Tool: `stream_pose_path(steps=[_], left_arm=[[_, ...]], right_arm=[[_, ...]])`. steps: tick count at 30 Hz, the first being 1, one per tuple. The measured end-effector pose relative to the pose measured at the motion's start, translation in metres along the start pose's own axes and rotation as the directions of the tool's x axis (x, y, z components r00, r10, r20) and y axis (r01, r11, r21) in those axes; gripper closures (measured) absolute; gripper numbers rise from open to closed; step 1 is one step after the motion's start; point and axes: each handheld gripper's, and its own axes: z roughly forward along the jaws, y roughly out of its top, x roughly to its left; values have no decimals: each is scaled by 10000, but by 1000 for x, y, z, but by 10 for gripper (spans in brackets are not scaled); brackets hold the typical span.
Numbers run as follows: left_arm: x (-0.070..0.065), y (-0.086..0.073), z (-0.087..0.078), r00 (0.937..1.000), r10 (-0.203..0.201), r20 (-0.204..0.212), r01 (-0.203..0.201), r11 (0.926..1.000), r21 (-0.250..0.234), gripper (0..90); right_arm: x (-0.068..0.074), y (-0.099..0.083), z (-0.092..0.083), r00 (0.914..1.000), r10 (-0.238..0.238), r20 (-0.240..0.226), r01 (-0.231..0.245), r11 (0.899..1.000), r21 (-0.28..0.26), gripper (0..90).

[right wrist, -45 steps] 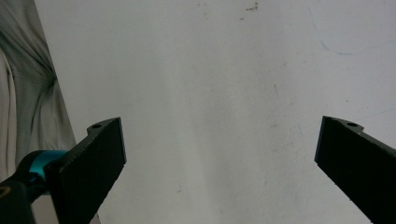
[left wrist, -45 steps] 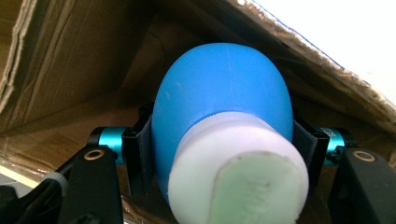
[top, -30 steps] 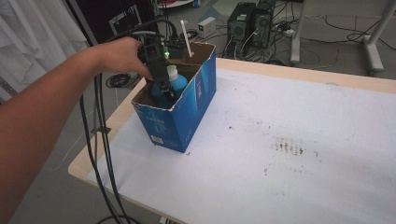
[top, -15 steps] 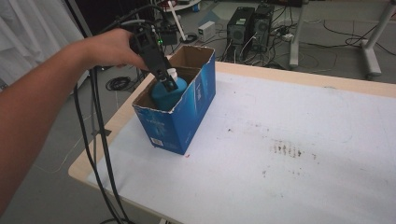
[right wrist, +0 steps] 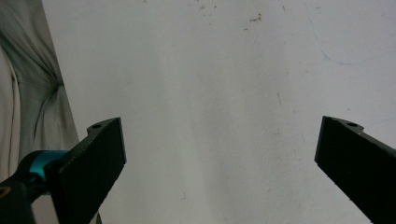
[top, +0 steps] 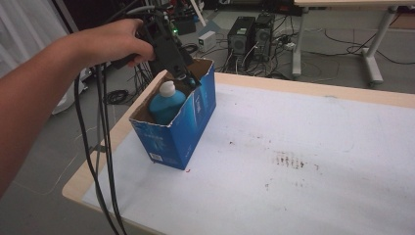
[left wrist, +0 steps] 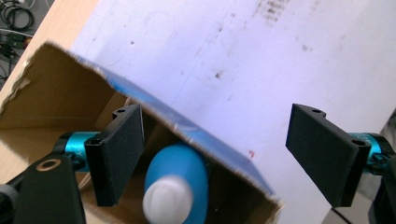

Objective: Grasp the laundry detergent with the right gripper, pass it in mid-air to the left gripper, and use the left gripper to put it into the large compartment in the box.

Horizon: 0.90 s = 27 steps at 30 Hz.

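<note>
Blue bottle (top: 165,102) stands upright inside the open blue box (top: 188,129) near the counter (top: 313,161) edge. Left gripper (top: 190,81), jaws just opened and empty, hangs above its white cap (left wrist: 167,201). Risk: a jaw may catch the box wall, tipping it.

A blue bottle (top: 166,104) with a white cap stands upright inside an open blue cardboard box (top: 178,132) near the table's left edge.
</note>
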Motion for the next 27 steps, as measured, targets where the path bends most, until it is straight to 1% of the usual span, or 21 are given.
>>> stream_pose_path(steps=[2, 4, 5, 7, 9, 11, 12, 13, 15, 16, 18, 19, 20, 21, 22, 23, 24, 26, 27], left_arm=[[-6, 7, 1, 9996, 265, 40, -264, 9995, -165, 195], [-13, 13, 2, 9957, 921, -30, -922, 9951, -349, 195], [-16, 15, 3, 9941, 1080, -85, -1082, 9935, -343, 195], [-21, 20, 7, 9930, 1178, 23, -1177, 9928, -222, 195], [-23, 25, 11, 9928, 1155, 315, -1153, 9933, -71, 195], [-25, 27, 13, 9923, 1203, 279, -1200, 9927, -125, 195], [-27, 29, 15, 9916, 1279, 191, -1274, 9915, -262, 195], [-28, 30, 16, 9920, 1246, 215, -1238, 9917, -349, 195], [-28, 34, 19, 9924, 1118, 506, -1099, 9932, -395, 195], [-27, 36, 20, 9940, 951, 539, -930, 9949, -391, 195], [-27, 38, 23, 9942, 921, 547, -892, 9946, -526, 195], [-27, 38, 23, 9942, 921, 547, -892, 9946, -526, 195], [-26, 43, 27, 9940, 743, 798, -718, 9969, -336, 195], [-26, 44, 29, 9933, 785, 843, -763, 9966, -296, 194], [-27, 46, 31, 9941, 748, 788, -732, 9971, -221, 186], [-28, 47, 33, 9951, 806, 574, -797, 9967, -165, 140], [-29, 49, 34, 9947, 923, 464, -917, 9957, -143, 74], [-29, 51, 37, 9935, 966, 602, -954, 9952, -230, 67], [-29, 51, 37, 9935, 966, 602, -954, 9952, -230, 67]], right_arm=[[0, -1, 0, 10000, 22, 3, -22, 10000, -18, 13], [-1, -2, -1, 10000, 17, 23, -17, 10000, -34, 13], [0, -2, -1, 10000, 63, 9, -63, 10000, -21, 12], [0, -2, -2, 10000, 52, 15, -51, 10000, -66, 12], [0, -2, -2, 10000, 27, 24, -27, 10000, -84, 13], [0, -2, -2, 10000, 40, 28, -40, 10000, -87, 13], [0, -2, -1, 10000, 42, 19, -42, 9999, -98, 13], [0, -3, -1, 10000, 38, 9, -38, 9999, -100, 13], [0, -3, 0, 10000, 27, 4, -27, 10000, -94, 13], [0, -3, 0, 10000, 39, -3, -39, 10000, -90, 13], [-1, -4, 0, 10000, 26, 4, -26, 9999, -127, 13], [-1, -4, 0, 10000, 26, 4, -26, 9999, -127, 13], [-2, -5, -1, 9999, 108, 4, -108, 9998, -150, 13], [-2, -6, -1, 10000, 99, -7, -99, 9998, -168, 13], [-3, -6, -1, 10000, 70, -11, -70, 9998, -203, 13], [-3, -6, -1, 10000, 83, -6, -83, 9998, -200, 13], [-3, -6, -2, 9999, 139, -18, -139, 9997, -192, 12], [-3, -7, -2, 9999, 172, -7, -172, 9996, -244, 13], [-3, -7, -2, 9999, 172, -7, -172, 9996, -244, 13]])
